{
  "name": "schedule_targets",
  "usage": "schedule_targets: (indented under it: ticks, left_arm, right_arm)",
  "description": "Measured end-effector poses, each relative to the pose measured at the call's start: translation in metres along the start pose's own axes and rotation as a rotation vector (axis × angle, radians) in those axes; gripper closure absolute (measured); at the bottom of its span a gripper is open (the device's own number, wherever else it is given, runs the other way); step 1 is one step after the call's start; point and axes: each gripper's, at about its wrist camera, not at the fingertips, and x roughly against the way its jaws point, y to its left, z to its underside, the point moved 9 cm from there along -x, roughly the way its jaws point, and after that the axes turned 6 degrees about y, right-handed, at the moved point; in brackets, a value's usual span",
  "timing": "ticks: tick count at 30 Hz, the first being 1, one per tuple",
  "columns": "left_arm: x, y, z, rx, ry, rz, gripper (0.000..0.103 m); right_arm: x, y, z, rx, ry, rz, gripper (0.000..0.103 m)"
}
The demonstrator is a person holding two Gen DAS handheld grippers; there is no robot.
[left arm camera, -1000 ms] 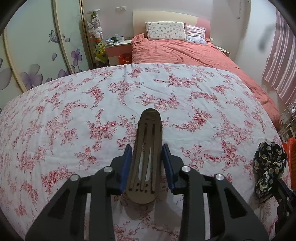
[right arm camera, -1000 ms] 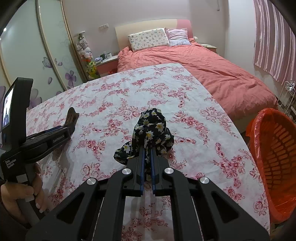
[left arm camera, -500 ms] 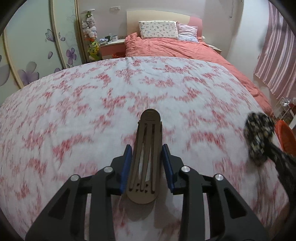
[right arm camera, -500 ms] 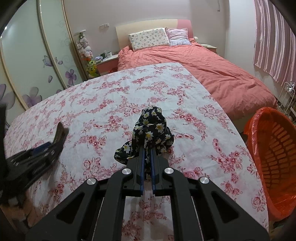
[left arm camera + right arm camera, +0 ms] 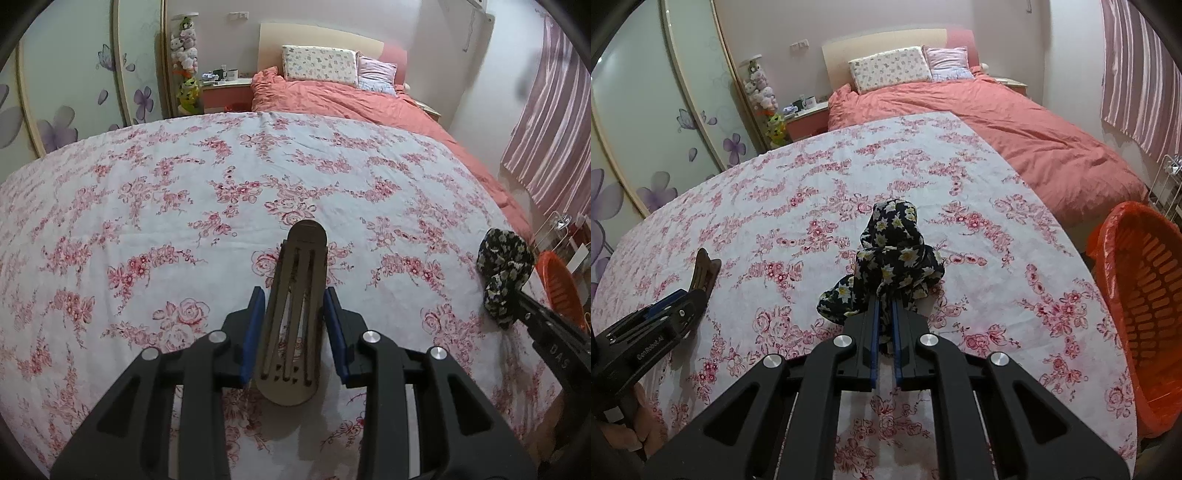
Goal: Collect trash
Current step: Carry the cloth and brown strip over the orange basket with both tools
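Note:
My left gripper (image 5: 294, 328) is shut on a brown slotted wooden piece (image 5: 295, 310) and holds it over the floral tablecloth (image 5: 184, 206). In the right wrist view the left gripper (image 5: 683, 306) and its brown piece (image 5: 703, 271) sit at the left. My right gripper (image 5: 884, 325) is shut on a black cloth with yellow-white flowers (image 5: 892, 258), held just above the table. That cloth also shows at the right of the left wrist view (image 5: 504, 273). An orange basket lined with an orange bag (image 5: 1145, 306) stands off the table's right edge.
The table carries a white cloth with red roses (image 5: 812, 192). Behind it is a bed with a salmon cover (image 5: 1015, 122) and pillows. A wardrobe with flower doors (image 5: 646, 129) is at the left. Striped curtains (image 5: 1137, 74) hang at the right.
The left gripper swung across the table with the brown piece and has steadied. The right gripper still holds the flowered cloth, nearly still.

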Motion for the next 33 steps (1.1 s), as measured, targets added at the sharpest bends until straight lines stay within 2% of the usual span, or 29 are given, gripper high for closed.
schedule_targets:
  ticks: [18,28,32,33]
  left_arm:
    - [0.000,-0.001,0.001,0.010,-0.001,0.014,0.069]
    - [0.000,-0.003,0.001,0.006,-0.001,0.024,0.065]
    - [-0.002,-0.009,0.000,-0.030,0.004,0.011,0.061]
    - [-0.003,-0.010,-0.001,-0.041,0.006,0.001,0.061]
  right_arm:
    - [-0.001,-0.004,0.001,-0.024,0.012,-0.024,0.096]
    - [0.001,-0.004,0.003,-0.035,0.014,-0.044,0.095]
    - [0.005,-0.002,-0.001,-0.029,-0.012,-0.062,0.085]
    - [0.006,0.001,-0.002,-0.013,-0.014,-0.059,0.077]
